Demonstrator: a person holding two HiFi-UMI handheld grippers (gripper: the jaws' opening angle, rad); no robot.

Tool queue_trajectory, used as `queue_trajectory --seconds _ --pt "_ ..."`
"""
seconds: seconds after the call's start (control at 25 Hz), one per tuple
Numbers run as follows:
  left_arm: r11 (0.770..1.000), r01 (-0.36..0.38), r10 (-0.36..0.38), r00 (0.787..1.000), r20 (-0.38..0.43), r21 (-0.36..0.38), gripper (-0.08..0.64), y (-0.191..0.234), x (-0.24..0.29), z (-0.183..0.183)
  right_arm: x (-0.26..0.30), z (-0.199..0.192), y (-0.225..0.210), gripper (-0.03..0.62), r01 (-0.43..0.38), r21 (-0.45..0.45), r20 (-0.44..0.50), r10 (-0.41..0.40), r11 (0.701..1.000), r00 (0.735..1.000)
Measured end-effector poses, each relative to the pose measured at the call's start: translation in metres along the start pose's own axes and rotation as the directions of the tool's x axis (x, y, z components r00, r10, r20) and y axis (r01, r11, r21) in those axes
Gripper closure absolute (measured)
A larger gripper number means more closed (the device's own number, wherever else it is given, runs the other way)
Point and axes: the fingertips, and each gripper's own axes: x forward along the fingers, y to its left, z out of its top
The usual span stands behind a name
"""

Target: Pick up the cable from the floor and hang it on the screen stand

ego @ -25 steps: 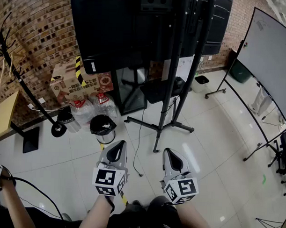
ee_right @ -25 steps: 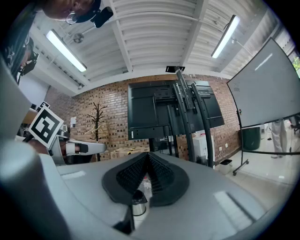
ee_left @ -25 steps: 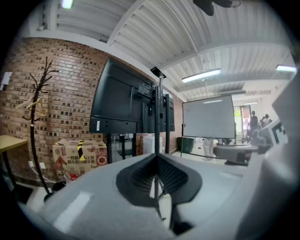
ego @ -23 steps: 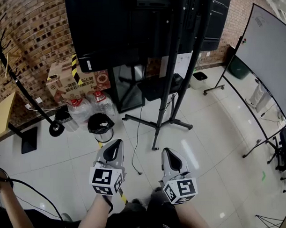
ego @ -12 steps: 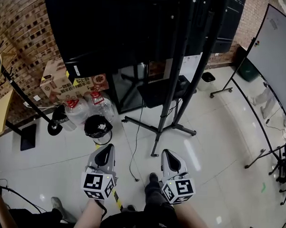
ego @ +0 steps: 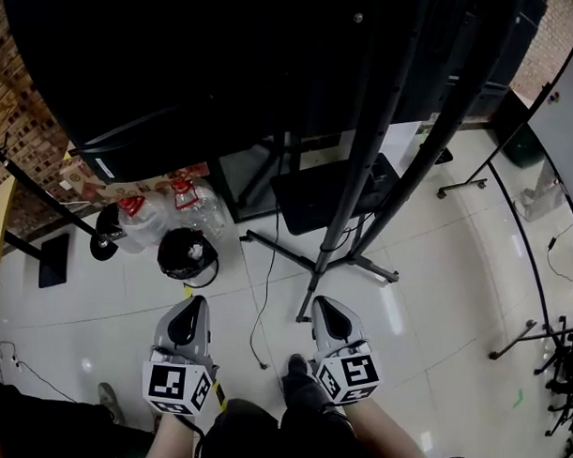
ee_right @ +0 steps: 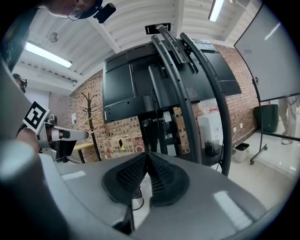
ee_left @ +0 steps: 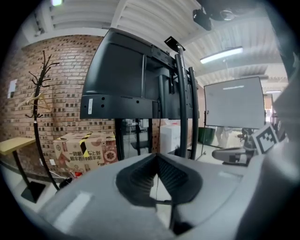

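Note:
A thin black cable (ego: 258, 318) runs down from the screen stand (ego: 360, 184) and trails over the white floor tiles, ending near my shoe (ego: 296, 370). The stand's black poles carry a large dark screen (ego: 208, 70); its legs (ego: 360, 262) spread on the floor. In the head view my left gripper (ego: 196, 305) and right gripper (ego: 319, 304) hover side by side above the floor, one on each side of the cable's end. Both are shut with nothing between the pads. The left gripper (ee_left: 156, 157) and right gripper (ee_right: 146, 154) face the stand.
Two water bottles (ego: 141, 218), a black bin (ego: 185, 254) and a coat rack base (ego: 103, 246) stand left of the stand. A cardboard box (ee_left: 84, 149) sits by the brick wall. A whiteboard (ego: 564, 120) on wheeled legs stands at the right. Another cable (ego: 19, 369) lies far left.
The head view has moved forward toward the screen, which now fills the top of the frame. Both grippers sit lower and stay shut. The person's feet have stepped forward.

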Motion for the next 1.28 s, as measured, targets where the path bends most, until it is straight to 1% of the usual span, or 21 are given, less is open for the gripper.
queue_trajectory --seconds 0.08,0.16,0.28,0.36,0.44,0.52,0.64,0.72,0.84,1.0,1.12,1.28 --pt "1.0 -0.013 0.013 1.0 -0.02 -0.006 0.555 0.0 0.013 -0.007 0.015 -0.019 -0.011 0.584 -0.008 0.013 -0.031 0.008 1.0 0.999" --pt "0.999 -0.018 0.017 0.999 -0.039 -0.031 0.555 0.004 0.024 -0.017 0.029 -0.039 -0.018 0.584 -0.005 0.023 -0.068 0.006 1.0 0.998" --pt "0.997 0.005 -0.008 0.999 -0.036 -0.08 0.555 0.014 0.038 -0.029 0.048 -0.069 -0.021 0.584 0.005 0.013 -0.112 -0.004 1.0 0.994" --pt "0.997 0.032 -0.034 0.999 -0.019 -0.076 0.555 0.023 0.05 -0.031 0.062 -0.089 -0.021 0.584 0.017 0.015 -0.128 -0.015 1.0 0.992" --pt "0.997 0.055 -0.056 0.998 -0.004 -0.045 0.555 0.036 0.065 -0.044 0.078 -0.11 -0.021 0.584 0.037 0.031 -0.132 -0.033 0.999 0.991" --pt "0.997 0.066 -0.066 0.998 -0.012 -0.038 0.555 0.049 0.082 -0.072 0.096 -0.131 -0.023 0.584 0.056 0.044 -0.128 -0.049 0.997 0.991" --pt "0.995 0.078 -0.081 0.995 -0.053 -0.059 0.555 0.061 0.101 -0.122 0.121 -0.169 -0.021 0.576 0.066 0.041 -0.148 -0.059 0.997 0.987" --pt "0.993 0.093 -0.099 0.992 -0.081 -0.067 0.555 0.063 0.11 -0.154 0.139 -0.202 -0.019 0.502 0.053 0.034 -0.18 -0.046 0.998 0.983" --pt "0.991 0.107 -0.117 0.986 -0.122 -0.085 0.555 0.063 0.123 -0.202 0.161 -0.259 -0.024 0.462 0.046 0.026 -0.244 -0.038 0.999 0.969" --pt "0.988 0.13 -0.143 0.976 -0.163 -0.087 0.555 0.068 0.141 -0.263 0.182 -0.344 -0.04 0.437 0.088 0.041 -0.328 -0.07 0.995 0.942" --pt "0.987 0.129 -0.145 0.971 -0.189 -0.095 0.555 0.077 0.152 -0.305 0.194 -0.407 -0.048 0.417 0.112 0.072 -0.399 -0.075 0.991 0.914" --pt "0.988 0.117 -0.136 0.97 -0.201 -0.104 0.555 0.082 0.161 -0.342 0.205 -0.48 -0.055 0.401 0.131 0.115 -0.473 -0.061 0.985 0.879"
